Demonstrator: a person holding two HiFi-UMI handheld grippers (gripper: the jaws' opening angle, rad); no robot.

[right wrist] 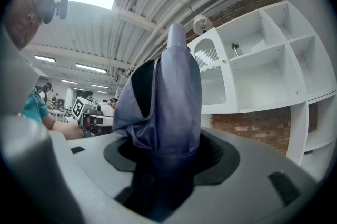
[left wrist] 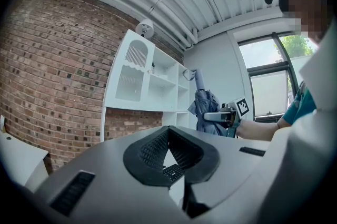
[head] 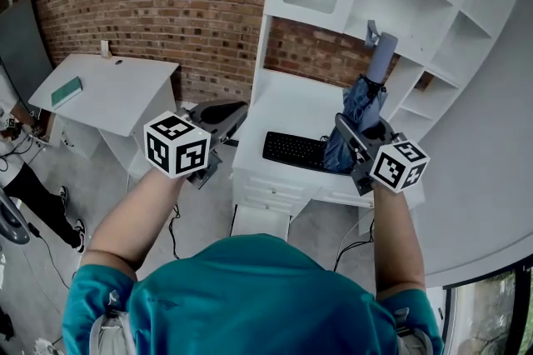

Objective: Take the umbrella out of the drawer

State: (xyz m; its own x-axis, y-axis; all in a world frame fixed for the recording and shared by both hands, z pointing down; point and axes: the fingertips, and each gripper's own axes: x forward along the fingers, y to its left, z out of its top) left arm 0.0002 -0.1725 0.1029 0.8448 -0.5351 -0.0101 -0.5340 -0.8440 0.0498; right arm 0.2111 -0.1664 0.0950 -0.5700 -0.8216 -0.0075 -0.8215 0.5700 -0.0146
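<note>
The person in the teal shirt holds the folded blue-grey fabric umbrella [head: 364,107] upright in the right gripper [head: 354,138]. Its jaws are clamped on the umbrella's lower part, so the canopy bulges above the pads and the pale cylindrical end points at the ceiling. Held high above the white worktop [head: 291,116], it touches neither the flat black keyboard [head: 293,149] nor the white shelf unit [head: 433,3] behind it. I'd say that is the reason for the upright carry, since a long thing held level could snag on those shelves.

The umbrella is outside the drawer. The white drawer fronts [head: 265,193] under the worktop look flush from here, though I can't be sure.

The left gripper [head: 226,113] hangs level off to the side, its pad tips pressed together with nothing between them. Only a sliver of keyboard shows through the gap below the tips. My guess is that it stands off so as not to crowd the umbrella.

The taking out looks done. What remains is setting the umbrella down, and the bare stretch of worktop beside the keyboard seems the likeliest spot.
</note>
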